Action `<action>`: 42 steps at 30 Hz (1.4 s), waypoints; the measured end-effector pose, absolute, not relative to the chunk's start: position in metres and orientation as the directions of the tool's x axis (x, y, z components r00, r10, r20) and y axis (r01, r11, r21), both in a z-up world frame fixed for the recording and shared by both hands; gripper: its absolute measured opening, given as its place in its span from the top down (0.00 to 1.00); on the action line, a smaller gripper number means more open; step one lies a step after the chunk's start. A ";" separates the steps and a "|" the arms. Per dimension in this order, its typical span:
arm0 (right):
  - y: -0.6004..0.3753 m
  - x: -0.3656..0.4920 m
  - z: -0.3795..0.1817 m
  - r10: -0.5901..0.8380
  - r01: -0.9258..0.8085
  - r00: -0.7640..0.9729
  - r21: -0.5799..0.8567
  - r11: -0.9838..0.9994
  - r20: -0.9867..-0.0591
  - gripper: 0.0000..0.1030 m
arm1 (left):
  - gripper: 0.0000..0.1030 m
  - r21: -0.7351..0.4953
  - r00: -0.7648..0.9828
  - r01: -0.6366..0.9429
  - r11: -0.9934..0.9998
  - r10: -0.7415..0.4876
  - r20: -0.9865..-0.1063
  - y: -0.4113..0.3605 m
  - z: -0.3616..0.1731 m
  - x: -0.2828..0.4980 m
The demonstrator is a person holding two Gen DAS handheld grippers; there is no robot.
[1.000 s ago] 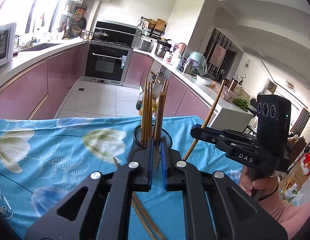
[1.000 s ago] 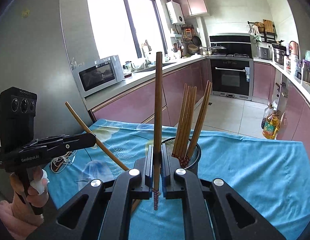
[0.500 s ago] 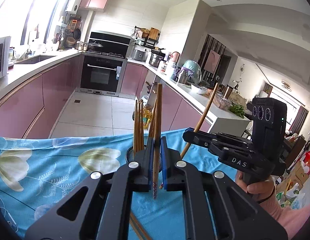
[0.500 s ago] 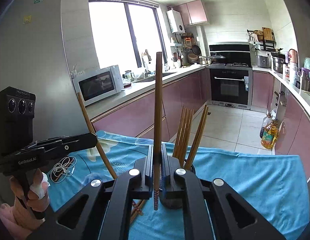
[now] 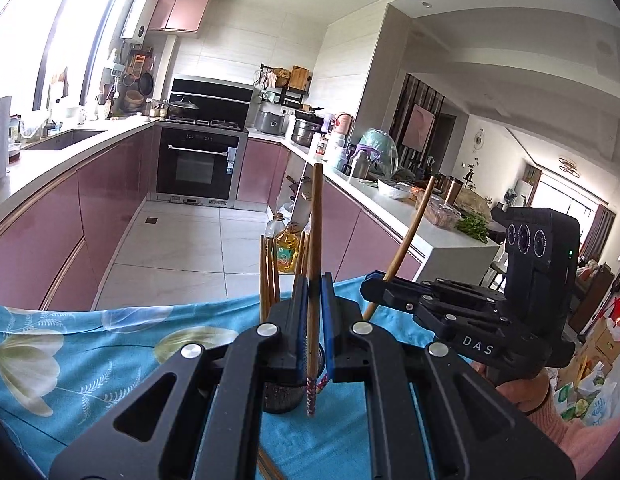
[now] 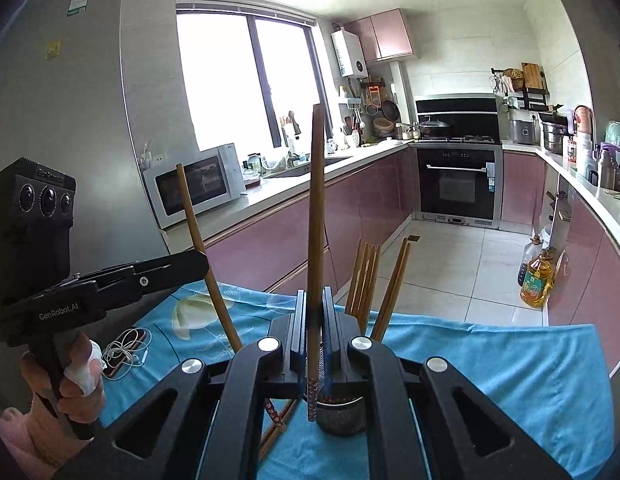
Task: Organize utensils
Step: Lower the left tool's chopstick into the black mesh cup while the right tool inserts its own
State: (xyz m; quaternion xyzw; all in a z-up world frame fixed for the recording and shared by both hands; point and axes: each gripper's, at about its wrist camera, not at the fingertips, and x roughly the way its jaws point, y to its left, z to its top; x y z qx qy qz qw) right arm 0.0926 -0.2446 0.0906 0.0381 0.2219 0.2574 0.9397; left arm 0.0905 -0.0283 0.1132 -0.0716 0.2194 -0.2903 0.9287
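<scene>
My left gripper (image 5: 314,320) is shut on a wooden chopstick (image 5: 314,248) held upright, patterned tip down, just above the metal mesh holder (image 5: 280,398). My right gripper (image 6: 314,328) is shut on another upright chopstick (image 6: 315,216) above the same holder (image 6: 341,416). Several chopsticks (image 6: 365,276) stand in the holder. Each gripper shows in the other's view, the right one (image 5: 449,312) and the left one (image 6: 142,276), each with its chopstick. Loose chopsticks (image 6: 280,420) lie on the blue cloth.
The table wears a blue flowered cloth (image 5: 70,340). A phone with white earphones (image 6: 126,350) lies at its left. An oil bottle (image 6: 535,280) stands on the kitchen floor beyond the table edge. Pink cabinets and an oven (image 5: 200,168) lie behind.
Both grippers have risen and tilted up, lifting their chopsticks. The holder now sits lower in both views, nearly under the fingers.
</scene>
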 end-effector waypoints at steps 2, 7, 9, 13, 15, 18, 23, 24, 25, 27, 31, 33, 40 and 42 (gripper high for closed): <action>-0.246 0.096 0.092 0.499 -0.464 0.771 0.188 0.866 -0.394 0.94 | 0.93 -0.258 0.738 0.505 0.824 -0.567 -0.366 -0.028 0.113 0.091; -0.248 0.101 0.091 0.498 -0.455 0.775 0.203 0.867 -0.388 0.94 | 0.93 -0.258 0.743 0.504 0.824 -0.566 -0.357 -0.030 0.116 0.096; -0.247 0.102 0.091 0.499 -0.454 0.776 0.207 0.866 -0.386 0.94 | 0.93 -0.254 0.745 0.503 0.826 -0.564 -0.357 -0.032 0.119 0.095; -0.245 0.104 0.092 0.495 -0.452 0.779 0.203 0.869 -0.385 0.94 | 0.93 -0.249 0.749 0.500 0.830 -0.558 -0.356 -0.036 0.123 0.099; -0.244 0.106 0.092 0.493 -0.450 0.780 0.202 0.870 -0.386 0.94 | 0.93 -0.240 0.754 0.494 0.835 -0.550 -0.359 -0.038 0.125 0.101; -0.245 0.107 0.092 0.487 -0.445 0.784 0.199 0.873 -0.386 0.94 | 0.93 -0.229 0.759 0.487 0.843 -0.538 -0.367 -0.044 0.122 0.101; -0.245 0.114 0.088 0.483 -0.437 0.780 0.204 0.876 -0.399 0.94 | 0.93 -0.222 0.761 0.478 0.850 -0.527 -0.379 -0.047 0.121 0.105; -0.244 0.116 0.086 0.481 -0.436 0.778 0.204 0.877 -0.405 0.94 | 0.93 -0.219 0.761 0.475 0.852 -0.523 -0.383 -0.048 0.120 0.106; -0.244 0.117 0.084 0.479 -0.434 0.776 0.203 0.878 -0.410 0.94 | 0.93 -0.215 0.763 0.472 0.855 -0.518 -0.387 -0.049 0.119 0.107; -0.243 0.119 0.081 0.478 -0.432 0.771 0.206 0.878 -0.421 0.94 | 0.93 -0.208 0.762 0.467 0.859 -0.511 -0.398 -0.052 0.117 0.109; -0.241 0.125 0.074 0.474 -0.428 0.760 0.207 0.880 -0.445 0.94 | 0.93 -0.190 0.758 0.463 0.866 -0.498 -0.422 -0.060 0.113 0.112; -0.240 0.128 0.070 0.472 -0.424 0.755 0.210 0.881 -0.456 0.94 | 0.93 -0.183 0.755 0.460 0.869 -0.491 -0.434 -0.064 0.110 0.114; -0.237 0.135 0.059 0.467 -0.415 0.738 0.218 0.883 -0.488 0.94 | 0.93 -0.165 0.743 0.454 0.876 -0.474 -0.472 -0.065 0.098 0.121; -0.237 0.137 0.055 0.465 -0.414 0.731 0.218 0.884 -0.499 0.94 | 0.93 -0.162 0.738 0.454 0.876 -0.472 -0.482 -0.065 0.095 0.124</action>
